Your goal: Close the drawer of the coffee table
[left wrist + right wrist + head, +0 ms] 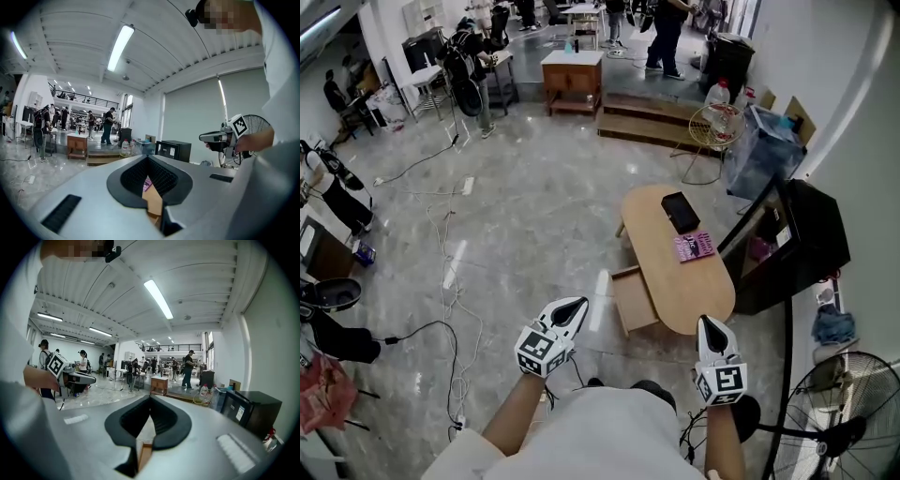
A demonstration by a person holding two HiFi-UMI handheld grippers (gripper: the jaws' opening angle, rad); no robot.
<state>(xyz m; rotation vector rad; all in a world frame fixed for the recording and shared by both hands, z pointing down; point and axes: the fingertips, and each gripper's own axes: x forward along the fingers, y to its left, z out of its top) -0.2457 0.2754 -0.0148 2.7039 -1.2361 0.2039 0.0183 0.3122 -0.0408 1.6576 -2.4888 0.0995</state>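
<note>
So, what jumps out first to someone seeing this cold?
The oval wooden coffee table sits centre right in the head view, its drawer hanging open toward the floor. A black box and pink booklet lie on top; the left tool and right tool, both shut, are short of it below.

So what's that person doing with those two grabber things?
A person is standing at a wooden coffee table, with the left gripper in one hand and the right gripper in the other. Both have their fingers shut, with nothing in them. The table's drawer sticks out open on the side, and neither gripper touches it yet. A black box and a pink book lie on top.
</note>
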